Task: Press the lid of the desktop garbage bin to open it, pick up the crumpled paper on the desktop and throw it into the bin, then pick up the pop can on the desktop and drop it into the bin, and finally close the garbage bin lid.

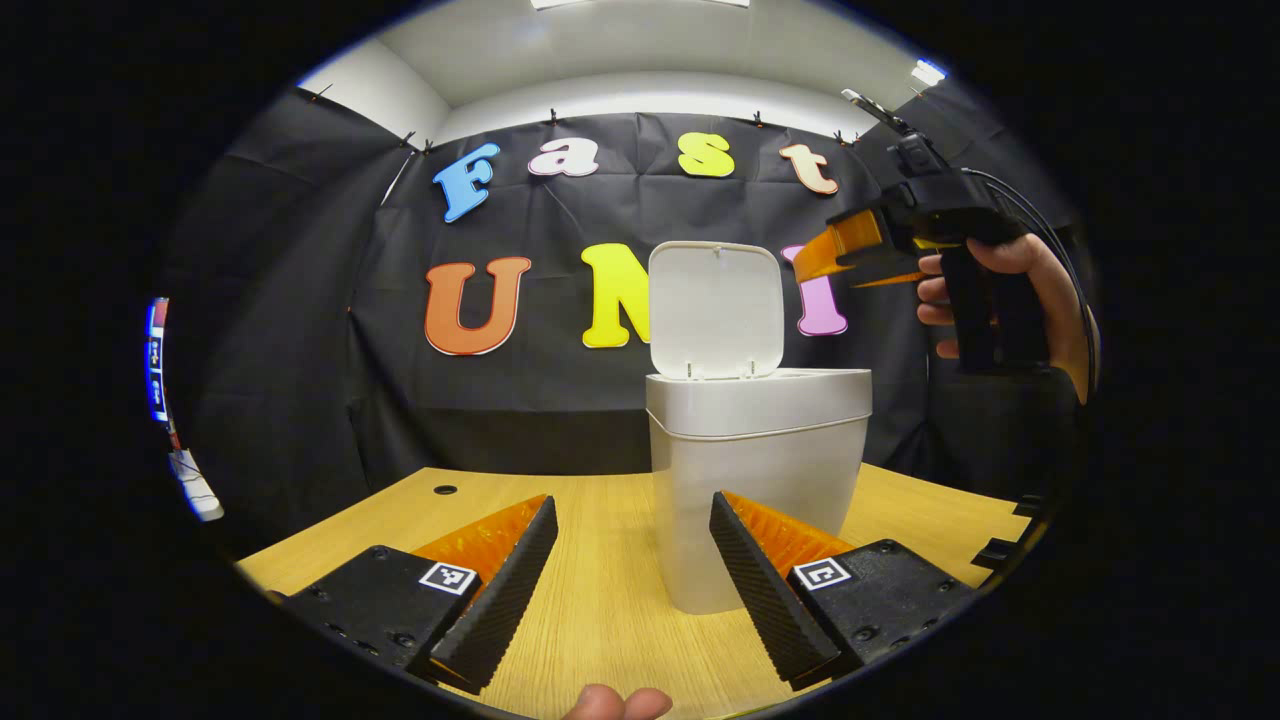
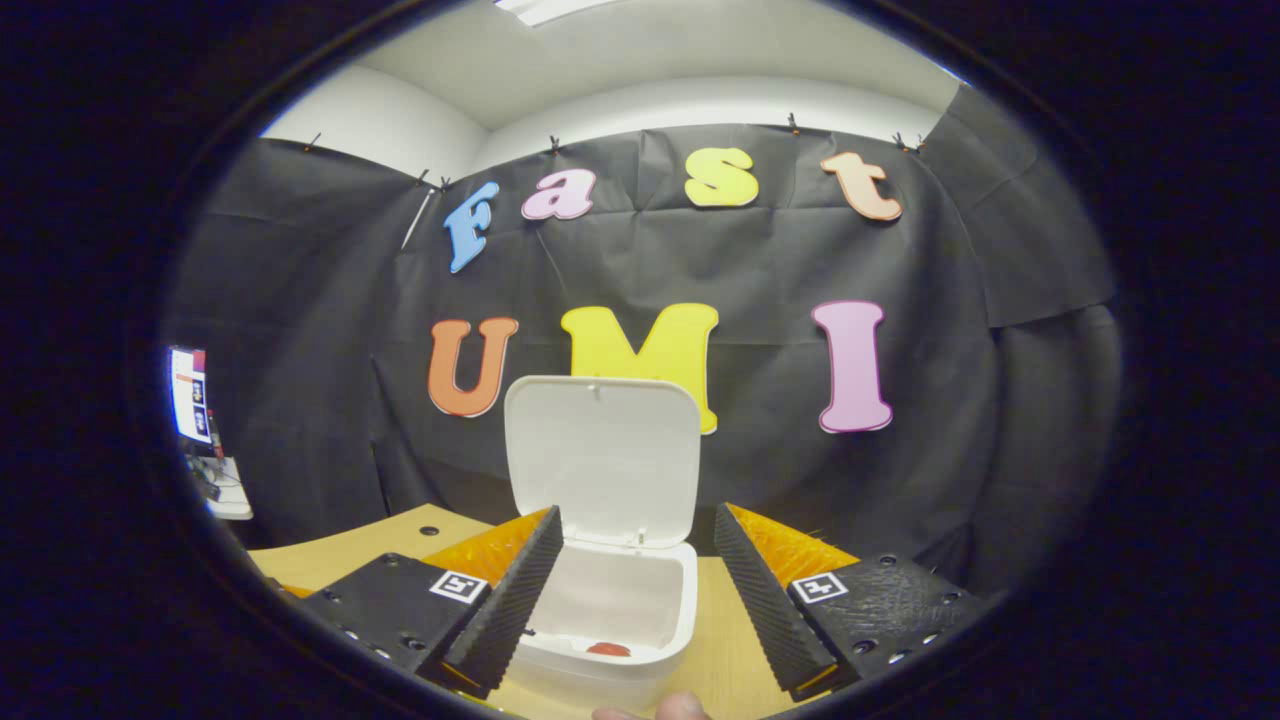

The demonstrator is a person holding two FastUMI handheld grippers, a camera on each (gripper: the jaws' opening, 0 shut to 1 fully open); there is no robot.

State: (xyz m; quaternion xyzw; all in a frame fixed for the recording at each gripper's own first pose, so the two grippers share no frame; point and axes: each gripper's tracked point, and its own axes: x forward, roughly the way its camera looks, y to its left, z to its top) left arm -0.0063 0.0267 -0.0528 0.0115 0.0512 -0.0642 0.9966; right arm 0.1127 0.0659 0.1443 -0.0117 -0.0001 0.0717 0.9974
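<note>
Bin [image 1: 757,470]: white plastic, smooth, rounded-square body tapering downward, stood mid-desk, nearer the far edge. Lid [image 1: 716,309]: thin rigid flap, hinged at rear, stood upright, open. Judged light and slippery, liable to slide if shoved; best pushed down at the lid's top edge. Something red [image 2: 608,649] glimpsed inside, identity unclear. Desk [image 1: 600,600]: pale wood-grain laminate. Left claw [image 1: 633,580]: apart, empty, low before the bin. Right claw [image 2: 636,590]: apart, empty, above the bin's mouth.
</note>
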